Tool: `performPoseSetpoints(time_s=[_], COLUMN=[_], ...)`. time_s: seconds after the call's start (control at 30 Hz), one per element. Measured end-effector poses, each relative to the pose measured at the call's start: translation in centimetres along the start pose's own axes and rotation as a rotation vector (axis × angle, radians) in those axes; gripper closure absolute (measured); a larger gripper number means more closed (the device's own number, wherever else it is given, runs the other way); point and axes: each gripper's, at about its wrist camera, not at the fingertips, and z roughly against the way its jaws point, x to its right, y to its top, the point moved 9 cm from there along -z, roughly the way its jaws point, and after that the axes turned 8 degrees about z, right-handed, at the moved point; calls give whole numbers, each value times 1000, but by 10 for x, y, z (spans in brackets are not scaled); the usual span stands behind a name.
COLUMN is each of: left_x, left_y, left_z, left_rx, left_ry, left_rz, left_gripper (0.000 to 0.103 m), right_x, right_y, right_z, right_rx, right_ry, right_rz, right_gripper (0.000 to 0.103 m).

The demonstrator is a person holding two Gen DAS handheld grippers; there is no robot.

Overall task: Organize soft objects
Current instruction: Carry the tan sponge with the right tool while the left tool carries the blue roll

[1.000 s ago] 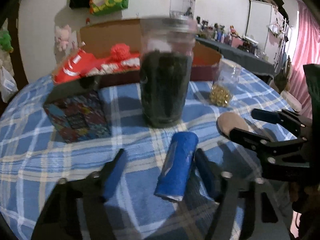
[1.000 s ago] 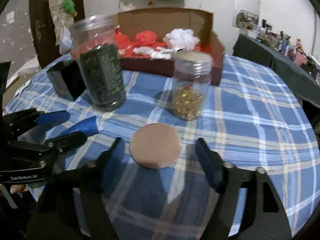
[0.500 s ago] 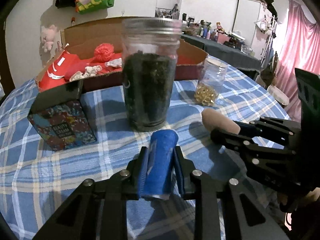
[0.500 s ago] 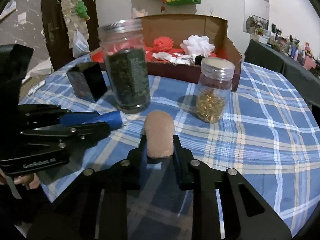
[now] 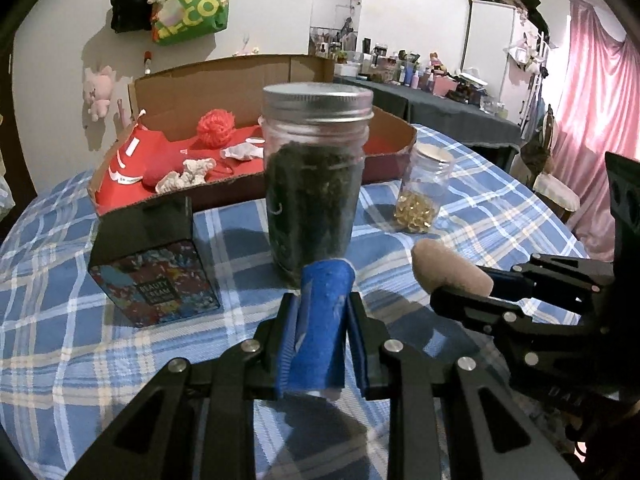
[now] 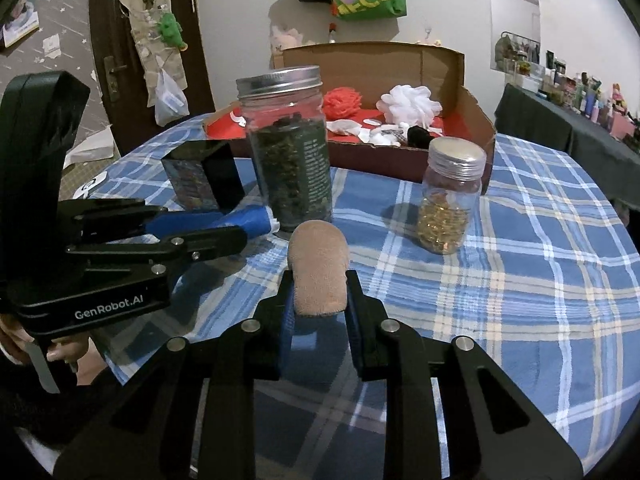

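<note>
My left gripper (image 5: 320, 320) is shut on a blue rolled cloth (image 5: 322, 320) and holds it above the blue plaid tablecloth (image 5: 60, 320). My right gripper (image 6: 318, 296) is shut on a tan round sponge pad (image 6: 319, 268), folded between its jaws and lifted off the table. The pad also shows in the left wrist view (image 5: 448, 270), and the blue roll shows in the right wrist view (image 6: 248, 218). An open cardboard box (image 6: 472, 112) at the back holds a red cloth (image 5: 148, 160), a red pompom (image 5: 215, 126) and a white pompom (image 6: 410, 104).
A tall jar of dark leaves (image 5: 316, 176) stands just beyond both grippers. A small jar of gold capsules (image 6: 450, 196) stands to its right. A black beauty cream box (image 5: 152, 264) stands to its left. The round table's edge curves at the right.
Both grippers closed on their objects, the left on the blue roll and the right on the tan pad, and lifted them off the tablecloth.
</note>
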Motion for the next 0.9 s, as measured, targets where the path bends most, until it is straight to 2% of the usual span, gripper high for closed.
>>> performPoseSetpoints(time_s=[0.53,0.9], left_x=[-8,-39], left_y=[2,-1], left_z=[6,16], left_rx=[12,19], left_ry=[14,62], left_rz=[8,57], left_gripper=[77,77], right_x=[4,32], right_y=[-4,-13], right_z=[-1,7], right_rx=[-16,-31], right_ry=[-9,-57], right_rz=[-12,-55], right_gripper=[81,81])
